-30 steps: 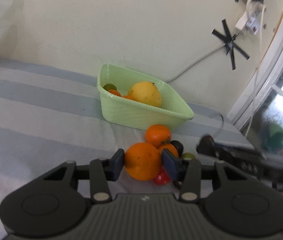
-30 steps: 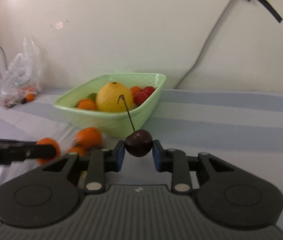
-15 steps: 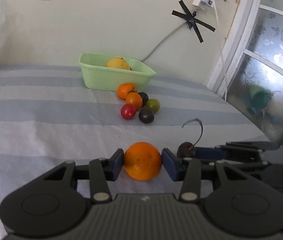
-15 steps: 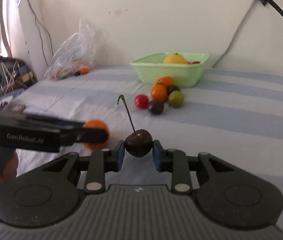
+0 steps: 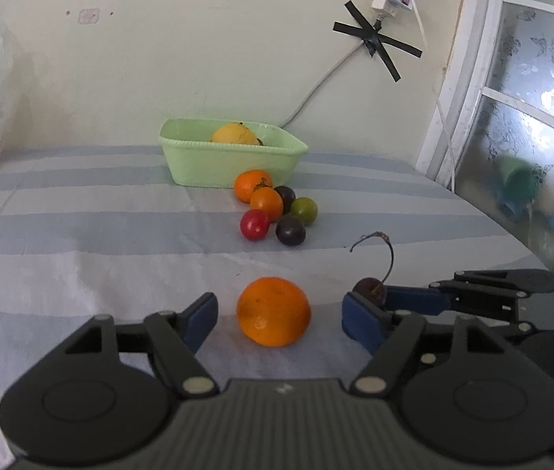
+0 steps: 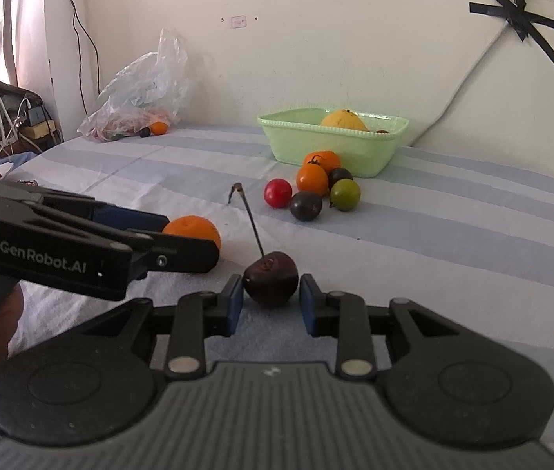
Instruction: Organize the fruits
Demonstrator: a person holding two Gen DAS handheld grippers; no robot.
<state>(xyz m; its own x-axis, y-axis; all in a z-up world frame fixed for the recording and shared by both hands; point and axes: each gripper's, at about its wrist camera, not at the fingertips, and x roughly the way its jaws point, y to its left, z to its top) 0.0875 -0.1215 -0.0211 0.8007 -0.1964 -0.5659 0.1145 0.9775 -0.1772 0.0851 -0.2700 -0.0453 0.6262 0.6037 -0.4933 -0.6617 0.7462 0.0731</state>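
An orange rests on the striped cloth between the open jaws of my left gripper, touching neither finger. It also shows in the right wrist view. My right gripper has a dark cherry with a long stem between its jaws; narrow gaps show on both sides and the cherry sits on the cloth. The cherry shows in the left wrist view. A green basket holding a yellow fruit stands at the back.
A cluster of small fruits lies in front of the basket: oranges, a red one, dark ones, a green one. A plastic bag with fruit lies far left by the wall. A cable runs down the wall. The bed edge is at right.
Both grippers drew back from the basket to the near cloth. The left gripper opened and let go of the orange. The right gripper's jaws eased apart around the cherry.
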